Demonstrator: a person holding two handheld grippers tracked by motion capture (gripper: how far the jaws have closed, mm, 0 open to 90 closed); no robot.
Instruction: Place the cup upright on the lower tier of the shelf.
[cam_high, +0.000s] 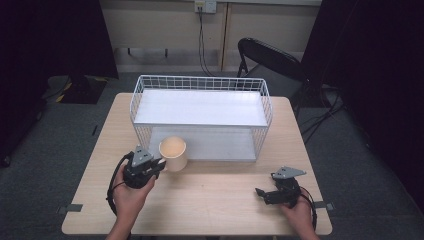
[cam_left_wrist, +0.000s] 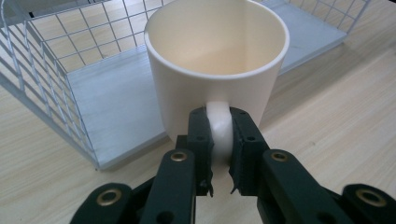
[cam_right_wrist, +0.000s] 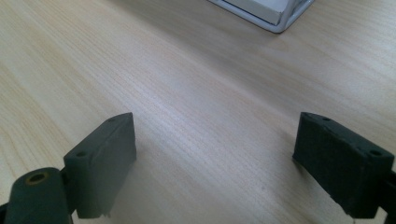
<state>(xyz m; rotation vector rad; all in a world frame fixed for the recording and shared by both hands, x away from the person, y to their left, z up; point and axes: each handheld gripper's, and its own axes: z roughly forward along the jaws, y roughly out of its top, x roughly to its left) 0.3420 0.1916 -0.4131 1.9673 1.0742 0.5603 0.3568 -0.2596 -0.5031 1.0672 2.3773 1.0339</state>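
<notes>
Jaws of the left gripper (cam_left_wrist: 219, 140) are pinched on the handle (cam_left_wrist: 219, 123) of a cream mug (cam_left_wrist: 215, 70), one pad on each side of the loop, so the mug's body stands straight ahead of the jaw tips with its open mouth up. Taking it by the handle looks deliberate: the round wall is too broad for these jaws, while the thin loop gives them flat faces to squeeze and keeps the mug upright. Just beyond the mug, past the jaw tips, is the open front of a white wire rack (cam_high: 200, 107), its lower shelf (cam_left_wrist: 116, 98) level with the surface (cam_high: 210, 200), so the mug seems poised to be slid or lifted into it. In the high view the mug (cam_high: 173, 153) stands at the rack's front left corner. Well apart, the right gripper (cam_right_wrist: 215, 154) has its jaws spread wide over bare wood, holding nothing, probably parked out of the way.
</notes>
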